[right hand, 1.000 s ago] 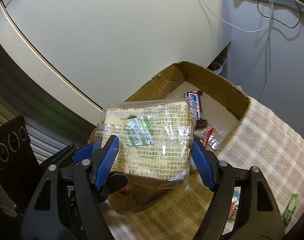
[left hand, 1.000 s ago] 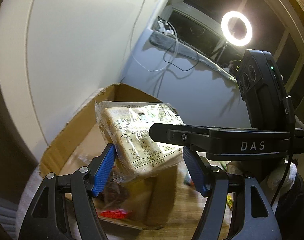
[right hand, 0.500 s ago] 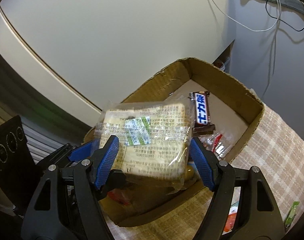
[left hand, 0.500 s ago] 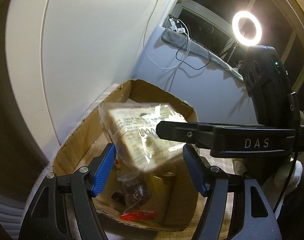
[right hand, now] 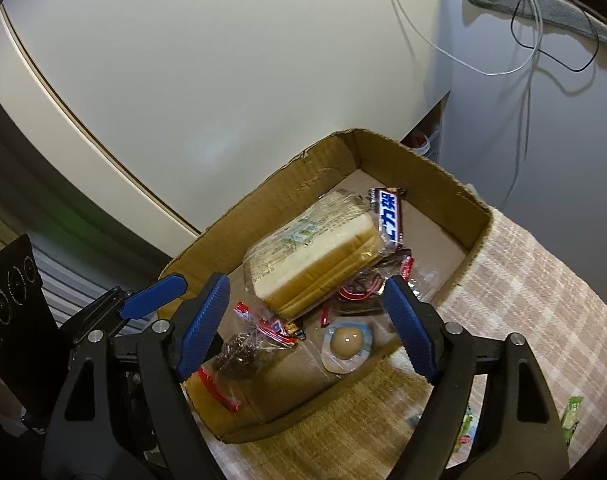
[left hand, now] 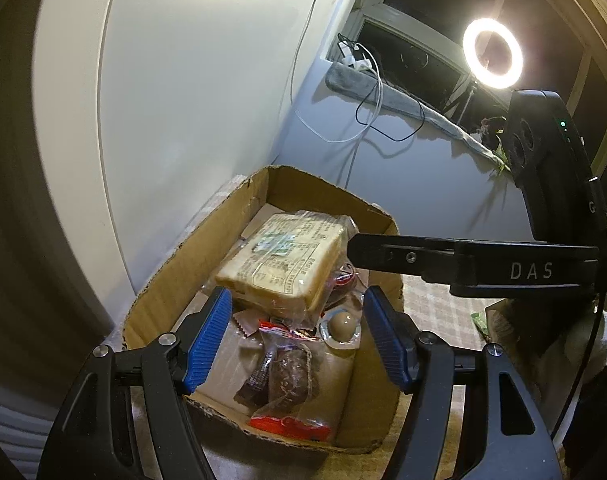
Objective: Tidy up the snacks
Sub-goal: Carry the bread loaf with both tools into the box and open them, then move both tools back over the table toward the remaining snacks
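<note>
One bread pack (right hand: 309, 258) lies tilted in the cardboard box (right hand: 435, 184), long axis toward the far corner; one chocolate bar (right hand: 389, 216) and one egg pack (right hand: 346, 343) lie beside it. The right gripper (right hand: 307, 322) has just been opening and holds nothing; the left gripper (left hand: 297, 334) is released too.

from my left camera i see a lit ring light (left hand: 492, 53) glowing in front of a dark window (left hand: 431, 44). below the window runs a pale wall (left hand: 403, 168), and a grey cloth (left hand: 391, 98) lies along the sill. a white cable (left hand: 367, 80) and a black cable (left hand: 387, 132) hang from a white plug block (left hand: 353, 56) at the sill's left end and loop down that wall. to the left stands a broad cream panel (left hand: 191, 80), brightly lit near its top. from my right camera, a beige checked cloth (right hand: 535, 292) covers the surface at the lower right.
</note>
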Action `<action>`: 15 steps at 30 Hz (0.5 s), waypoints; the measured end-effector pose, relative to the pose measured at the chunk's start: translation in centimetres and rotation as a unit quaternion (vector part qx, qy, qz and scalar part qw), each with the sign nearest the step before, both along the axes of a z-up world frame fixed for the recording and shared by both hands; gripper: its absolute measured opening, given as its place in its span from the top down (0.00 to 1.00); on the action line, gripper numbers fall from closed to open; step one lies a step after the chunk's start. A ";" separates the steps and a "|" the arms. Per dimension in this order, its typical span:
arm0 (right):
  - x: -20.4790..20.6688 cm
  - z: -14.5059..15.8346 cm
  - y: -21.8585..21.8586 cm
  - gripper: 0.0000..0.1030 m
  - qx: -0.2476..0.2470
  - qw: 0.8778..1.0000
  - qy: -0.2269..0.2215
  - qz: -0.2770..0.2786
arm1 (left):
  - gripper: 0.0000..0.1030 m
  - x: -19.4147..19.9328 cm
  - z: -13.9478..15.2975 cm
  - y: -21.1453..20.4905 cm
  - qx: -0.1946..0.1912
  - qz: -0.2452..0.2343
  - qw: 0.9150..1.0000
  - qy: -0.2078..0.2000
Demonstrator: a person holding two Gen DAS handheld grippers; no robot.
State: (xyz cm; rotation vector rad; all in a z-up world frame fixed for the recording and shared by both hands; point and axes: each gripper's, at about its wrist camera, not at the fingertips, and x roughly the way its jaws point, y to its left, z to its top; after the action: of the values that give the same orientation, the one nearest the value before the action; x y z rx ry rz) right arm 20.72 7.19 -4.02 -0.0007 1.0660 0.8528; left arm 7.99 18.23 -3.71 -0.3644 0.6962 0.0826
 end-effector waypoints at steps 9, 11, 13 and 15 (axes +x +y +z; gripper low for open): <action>-1.2 1.0 -3.4 0.20 -0.007 1.000 -0.021 -0.020 | 0.35 -1.0 1.0 -1.8 0.008 -0.011 1.000 -0.012; -1.7 1.2 -4.5 0.20 -0.009 0.999 -0.028 -0.025 | 0.35 -1.2 1.2 -2.4 0.010 -0.016 1.000 -0.014; -2.3 1.4 -6.0 0.20 -0.014 0.999 -0.035 -0.030 | 0.35 -1.5 1.4 -3.1 0.012 -0.022 1.000 -0.016; -2.9 1.4 -7.3 0.20 -0.018 0.998 -0.040 -0.035 | 0.35 -1.6 1.6 -3.9 0.014 -0.031 0.999 -0.017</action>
State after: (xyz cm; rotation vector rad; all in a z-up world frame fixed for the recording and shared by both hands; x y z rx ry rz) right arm 17.83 -0.07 -2.60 -0.0279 1.0006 0.7651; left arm 6.43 14.29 -2.12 -0.3171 0.6705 0.0278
